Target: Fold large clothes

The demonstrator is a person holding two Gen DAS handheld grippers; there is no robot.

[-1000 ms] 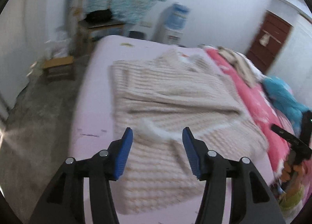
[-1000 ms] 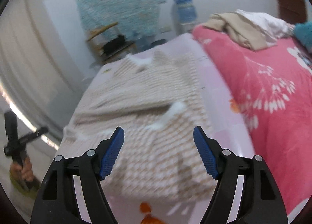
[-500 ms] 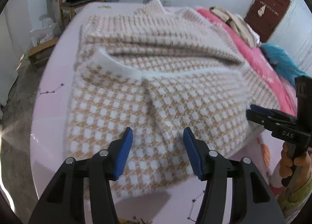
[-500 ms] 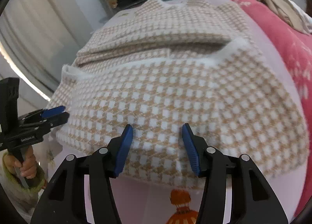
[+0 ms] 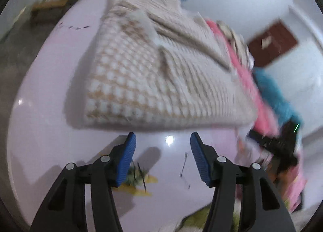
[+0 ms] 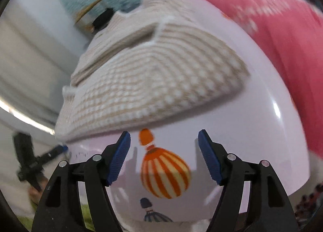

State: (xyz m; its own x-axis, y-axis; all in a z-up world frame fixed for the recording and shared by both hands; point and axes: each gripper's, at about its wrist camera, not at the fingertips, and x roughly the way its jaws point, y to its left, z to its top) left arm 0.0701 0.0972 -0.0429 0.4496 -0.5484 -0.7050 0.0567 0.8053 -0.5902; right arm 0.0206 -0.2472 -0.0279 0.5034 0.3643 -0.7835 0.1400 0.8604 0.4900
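A beige-and-white checked sweater [image 5: 153, 82] lies partly folded on the pale pink bed sheet [image 5: 40, 110], one sleeve laid across its body. My left gripper [image 5: 163, 138] hovers open just short of the sweater's near hem, with only sheet between its fingers. In the right wrist view the same sweater [image 6: 151, 82] fills the middle. My right gripper [image 6: 164, 138] stands before the hem with its jaws opening, and only the printed sheet [image 6: 252, 120] lies between them. Each gripper appears blurred in the other's view, the right gripper [image 5: 272, 143] and the left gripper [image 6: 40, 157].
A pink flowered blanket [image 6: 272, 19] runs along the bed's right side, with a blue garment [image 5: 272, 92] on it. A brown door [image 5: 272, 42] is in the far wall. An orange striped balloon print [image 6: 164, 173] marks the sheet. Bare floor [image 5: 18, 54] lies left of the bed.
Both grippers have sunk and drawn back from over the sweater's hem to the bare sheet in front of it. The right jaws stand wider than half a second ago.
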